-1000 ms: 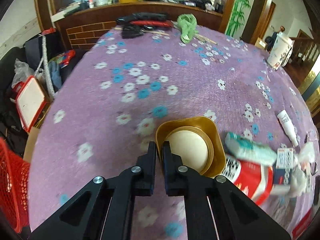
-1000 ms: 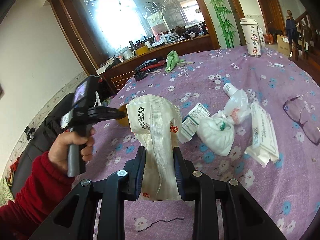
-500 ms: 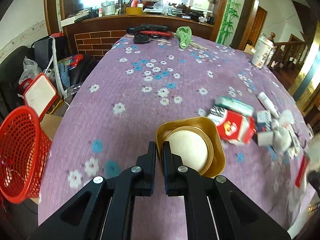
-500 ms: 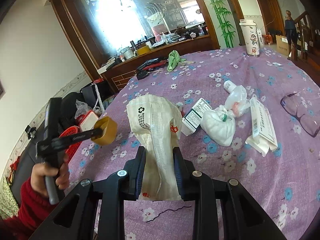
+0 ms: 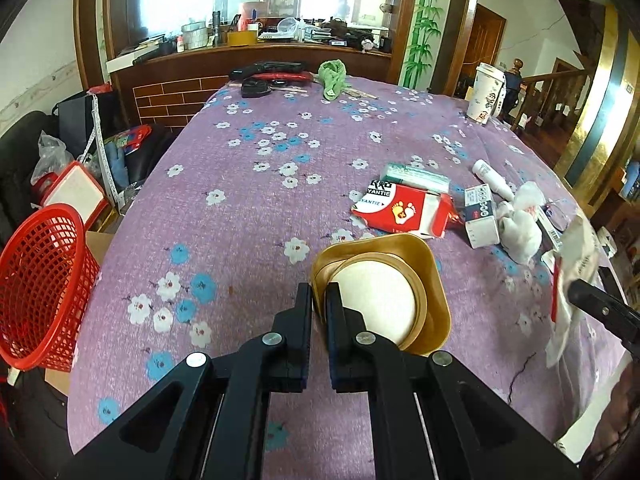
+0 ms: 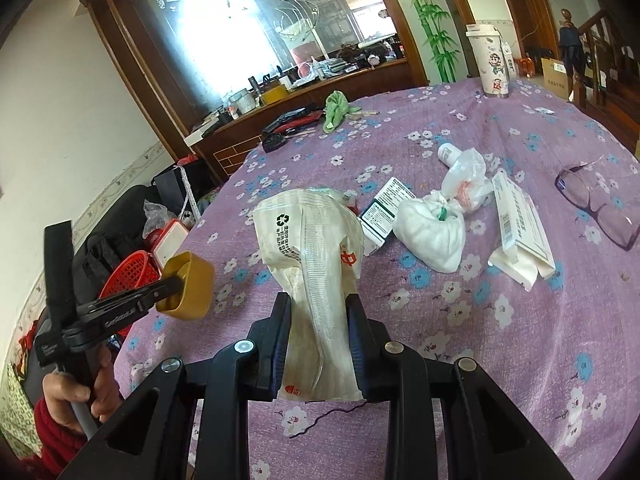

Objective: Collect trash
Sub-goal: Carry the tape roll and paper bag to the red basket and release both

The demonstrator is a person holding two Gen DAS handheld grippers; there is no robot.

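My left gripper [image 5: 318,298] is shut on the rim of a gold paper bowl [image 5: 384,296], held above the purple flowered tablecloth [image 5: 248,208] near its left edge. In the right wrist view that bowl [image 6: 188,286] hangs from the left gripper [image 6: 176,282] over the table's left side, above a red mesh basket [image 6: 128,270]. My right gripper [image 6: 318,306] is shut on a crumpled white plastic bag [image 6: 316,256] with a recycling mark. The red basket [image 5: 38,284] stands on the floor to the left of the table.
On the table lie a red packet [image 5: 404,210], a small box [image 5: 482,216], a knotted white bag [image 6: 430,236], a white bottle [image 6: 448,154], a flat white carton [image 6: 520,228] and purple glasses [image 6: 600,208]. A tall paper cup [image 6: 490,60] and a green cloth [image 6: 334,110] sit farther back.
The left gripper has carried the gold bowl leftward toward the table's edge and slightly up; the red basket has come into its view. The right gripper and its bag have stayed put.
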